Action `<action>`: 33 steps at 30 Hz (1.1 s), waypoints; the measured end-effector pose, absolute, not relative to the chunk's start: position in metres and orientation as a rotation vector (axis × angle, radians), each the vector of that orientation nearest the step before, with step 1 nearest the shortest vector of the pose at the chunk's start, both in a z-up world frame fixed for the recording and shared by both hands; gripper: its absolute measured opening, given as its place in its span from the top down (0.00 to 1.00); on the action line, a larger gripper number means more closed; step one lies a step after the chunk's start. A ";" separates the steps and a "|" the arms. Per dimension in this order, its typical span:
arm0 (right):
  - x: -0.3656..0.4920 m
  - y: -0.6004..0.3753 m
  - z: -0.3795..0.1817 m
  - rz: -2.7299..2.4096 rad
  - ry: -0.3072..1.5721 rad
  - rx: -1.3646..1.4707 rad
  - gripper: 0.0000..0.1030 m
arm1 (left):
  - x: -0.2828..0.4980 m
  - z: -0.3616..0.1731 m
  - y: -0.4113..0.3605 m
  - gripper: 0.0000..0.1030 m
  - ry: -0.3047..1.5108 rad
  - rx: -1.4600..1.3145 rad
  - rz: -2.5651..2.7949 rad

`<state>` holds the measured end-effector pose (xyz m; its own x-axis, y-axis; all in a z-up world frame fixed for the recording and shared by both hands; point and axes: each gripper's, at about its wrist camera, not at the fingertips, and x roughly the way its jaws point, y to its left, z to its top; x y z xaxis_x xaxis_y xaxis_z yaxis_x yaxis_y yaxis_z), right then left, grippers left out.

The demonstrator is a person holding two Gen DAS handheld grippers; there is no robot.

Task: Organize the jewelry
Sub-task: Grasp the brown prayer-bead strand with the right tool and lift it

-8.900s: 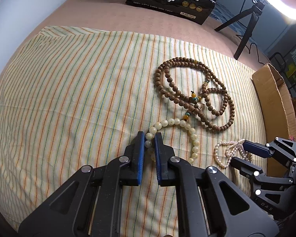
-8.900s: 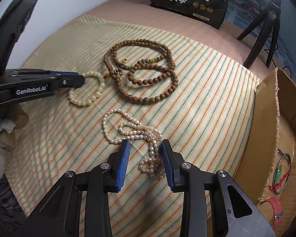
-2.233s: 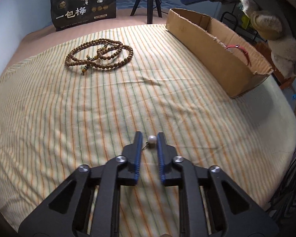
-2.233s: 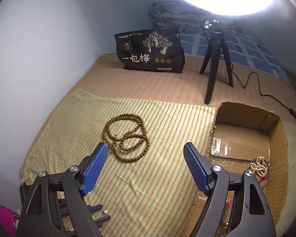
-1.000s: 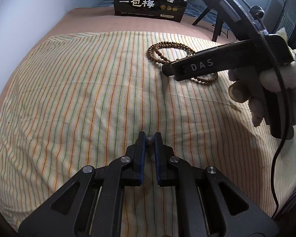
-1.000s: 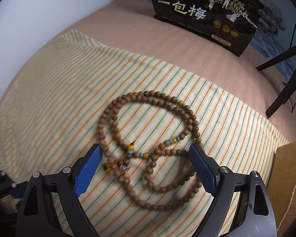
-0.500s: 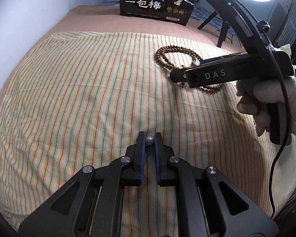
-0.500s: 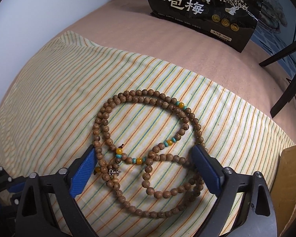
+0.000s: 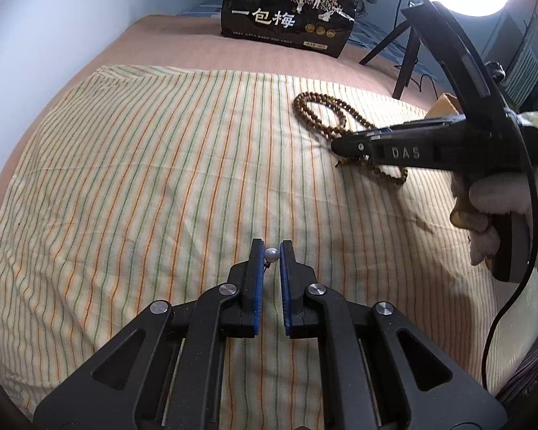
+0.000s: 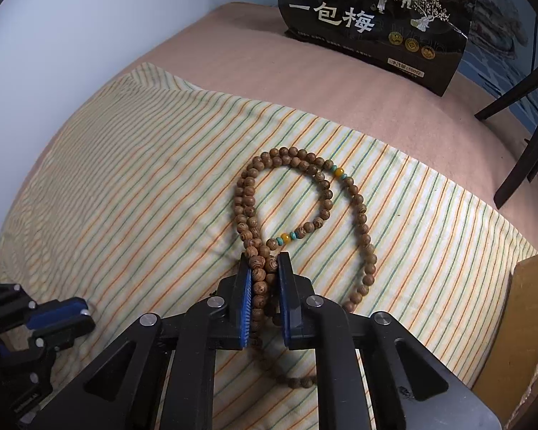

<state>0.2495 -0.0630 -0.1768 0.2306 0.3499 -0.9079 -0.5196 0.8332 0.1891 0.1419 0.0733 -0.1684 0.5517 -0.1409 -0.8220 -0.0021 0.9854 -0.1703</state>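
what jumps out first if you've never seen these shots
The brown wooden bead necklace looped on the striped cloth, its strands bunched between the closing jaws of the right gripper. Next, the tiny pearl bead pinched in the left gripper, nearer the camera.

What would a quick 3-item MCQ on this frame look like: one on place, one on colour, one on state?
1. Where does the wooden bead necklace lie?
A. striped cloth
B. cardboard box
C. black bag

2. What colour are the small beads flanking its amber beads?
A. red
B. turquoise
C. white

3. What is between the left gripper jaws?
A. nothing
B. wooden beads
C. a pearl-like bead

Key: A, loops rest on the striped cloth; B, turquoise beside amber in the right wrist view; C, a pale round bead sits between the jaws.
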 end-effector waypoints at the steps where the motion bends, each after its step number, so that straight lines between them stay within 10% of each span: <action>1: 0.247 -0.062 -0.176 0.603 1.194 -0.171 0.89 | 0.141 -0.166 0.073 0.93 0.979 -0.159 -0.084; 33: 0.168 -0.141 -0.045 0.660 0.930 -0.052 0.89 | 0.114 -0.060 0.019 0.93 0.751 -0.134 -0.203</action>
<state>0.1684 -0.1414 -0.0448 0.4169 0.5043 -0.7562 -0.5473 0.8035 0.2341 0.1143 0.0186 -0.0601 0.7130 -0.2302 -0.6623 0.1349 0.9720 -0.1926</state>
